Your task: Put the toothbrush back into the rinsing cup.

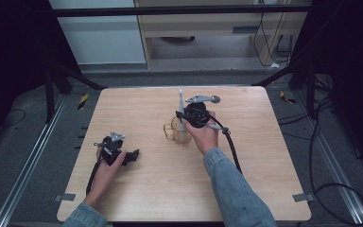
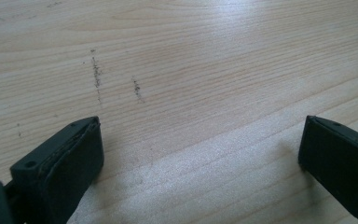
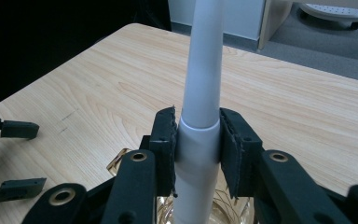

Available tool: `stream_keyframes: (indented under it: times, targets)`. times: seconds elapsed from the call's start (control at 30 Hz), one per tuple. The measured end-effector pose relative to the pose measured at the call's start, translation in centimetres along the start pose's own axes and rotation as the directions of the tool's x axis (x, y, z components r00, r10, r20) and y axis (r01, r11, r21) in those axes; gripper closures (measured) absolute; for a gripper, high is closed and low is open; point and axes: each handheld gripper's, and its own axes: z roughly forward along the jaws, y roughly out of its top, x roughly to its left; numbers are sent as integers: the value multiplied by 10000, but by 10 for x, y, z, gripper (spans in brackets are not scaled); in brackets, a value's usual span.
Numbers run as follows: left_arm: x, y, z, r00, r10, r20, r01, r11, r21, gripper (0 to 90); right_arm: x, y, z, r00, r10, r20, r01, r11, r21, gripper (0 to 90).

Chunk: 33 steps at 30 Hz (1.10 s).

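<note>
The right gripper (image 3: 198, 144) clamps one upright white handle (image 3: 200, 93), whose lower end stands in one amber glass (image 1: 176, 133). Left of the glass, the left gripper (image 1: 133, 156) rests wide open and empty on the table (image 1: 264, 156).

White toothbrush (image 3: 200, 93), amber glass cup (image 1: 175, 132)

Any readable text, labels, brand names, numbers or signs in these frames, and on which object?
No readable text anywhere.
White handle in the right gripper: plain, no print.
Amber glass cup: no label visible.
Left gripper and wooden table: unmarked, except dark scuff streaks that are not writing.
Yellow-and-black striped markers on the floor: a hazard pattern, no words.
</note>
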Motion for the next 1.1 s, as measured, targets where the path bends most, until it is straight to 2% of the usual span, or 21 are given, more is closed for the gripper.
stream_keyframes:
  times: [1.1]
  targets:
    - [0,0,0,10000,-1,2,1,10000,-1,0,-10,5,11,9989,412,240,-414,9991,66,674]
